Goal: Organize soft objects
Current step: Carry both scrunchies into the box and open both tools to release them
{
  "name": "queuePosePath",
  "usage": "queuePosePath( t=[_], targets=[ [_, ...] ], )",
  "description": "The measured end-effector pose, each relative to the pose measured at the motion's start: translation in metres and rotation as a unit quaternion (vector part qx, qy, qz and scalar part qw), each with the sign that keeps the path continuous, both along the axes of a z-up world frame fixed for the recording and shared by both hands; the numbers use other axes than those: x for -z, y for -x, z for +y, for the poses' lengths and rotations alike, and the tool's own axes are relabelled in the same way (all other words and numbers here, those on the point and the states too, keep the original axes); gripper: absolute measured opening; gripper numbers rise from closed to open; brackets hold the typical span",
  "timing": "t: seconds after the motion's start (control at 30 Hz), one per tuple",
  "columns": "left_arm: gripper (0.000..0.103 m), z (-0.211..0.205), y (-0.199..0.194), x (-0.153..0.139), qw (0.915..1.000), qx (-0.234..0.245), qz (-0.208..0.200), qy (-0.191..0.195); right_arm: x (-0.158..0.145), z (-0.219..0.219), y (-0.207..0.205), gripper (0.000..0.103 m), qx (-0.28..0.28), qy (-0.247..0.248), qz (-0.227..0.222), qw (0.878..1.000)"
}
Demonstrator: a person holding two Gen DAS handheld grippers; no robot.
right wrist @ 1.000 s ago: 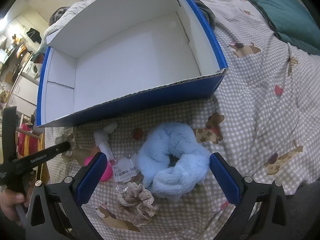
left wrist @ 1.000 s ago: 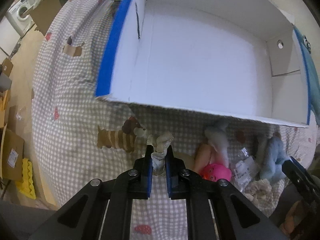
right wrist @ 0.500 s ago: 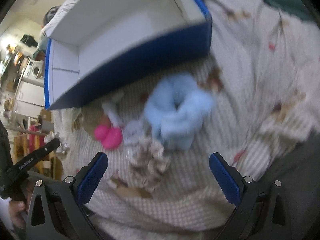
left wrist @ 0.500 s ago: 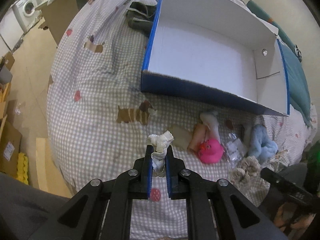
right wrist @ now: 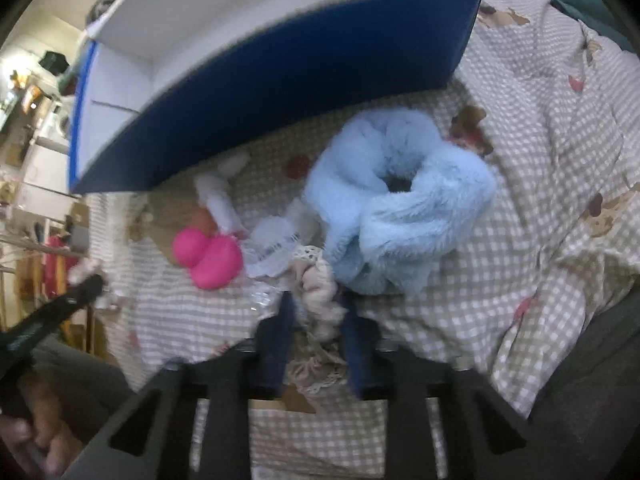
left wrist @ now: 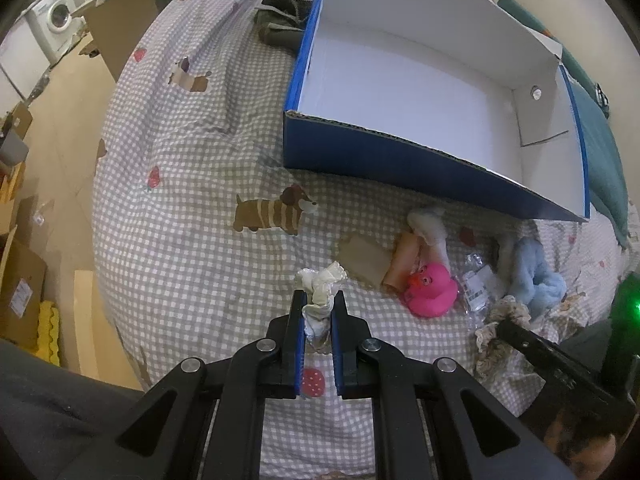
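A: Since a second ago my right tool (right wrist: 316, 312) has narrowed from wide open to a small gap around the beige lace scrunchie (right wrist: 320, 300); through the blur I cannot tell whether the jaws press it.

B: And the left?

A: My left tool (left wrist: 319, 312) is closed on a white ruffled scrunchie (left wrist: 320, 286), held above the checked bedspread (left wrist: 180, 208) near the bed's front edge.

B: Surroundings?

A: Blue box (left wrist: 400, 160), white inside, lies farther back. Before it: pink rubber duck (left wrist: 434, 290), fluffy blue scrunchie (right wrist: 404, 208), touching the beige one.
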State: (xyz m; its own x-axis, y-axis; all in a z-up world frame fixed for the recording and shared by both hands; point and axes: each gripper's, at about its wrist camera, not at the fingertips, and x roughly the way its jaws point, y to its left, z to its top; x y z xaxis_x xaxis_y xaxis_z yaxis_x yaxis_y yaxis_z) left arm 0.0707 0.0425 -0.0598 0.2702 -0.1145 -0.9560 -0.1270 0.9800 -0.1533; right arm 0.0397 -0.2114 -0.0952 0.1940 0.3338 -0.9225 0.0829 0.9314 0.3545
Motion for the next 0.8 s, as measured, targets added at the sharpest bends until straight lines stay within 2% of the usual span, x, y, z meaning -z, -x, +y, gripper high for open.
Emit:
queuePosePath(
  t=[0.1,0.2,0.47,0.6,0.8],
  targets=[
    [0.01,-0.003,0.0,-0.003,1.0,0.003,-0.006,0.001,-0.019,-0.002,0.004,0.015,-0.011,-0.011,-0.029,0.999],
    [0.01,-0.003,0.003,-0.014,0.9995,0.003,-0.031,0.009,-0.047,-0.01,0.014,0.015,-0.026,-0.036,-0.06,0.997],
    [0.01,-0.006,0.004,-0.066,0.9911,0.012,-0.132,0.015,-0.126,-0.037,0.009,0.015,-0.043,-0.079,-0.168,0.982],
    [0.01,-0.014,-0.012,-0.084,0.9895,0.023,-0.143,0.003,-0.145,-0.043,0.0,0.015,-0.049,-0.077,-0.195,0.977],
    [0.01,-0.028,-0.061,-0.104,0.9897,0.042,-0.137,0.0,-0.153,-0.032,-0.04,0.015,-0.051,-0.068,-0.21,0.974]
  ],
)
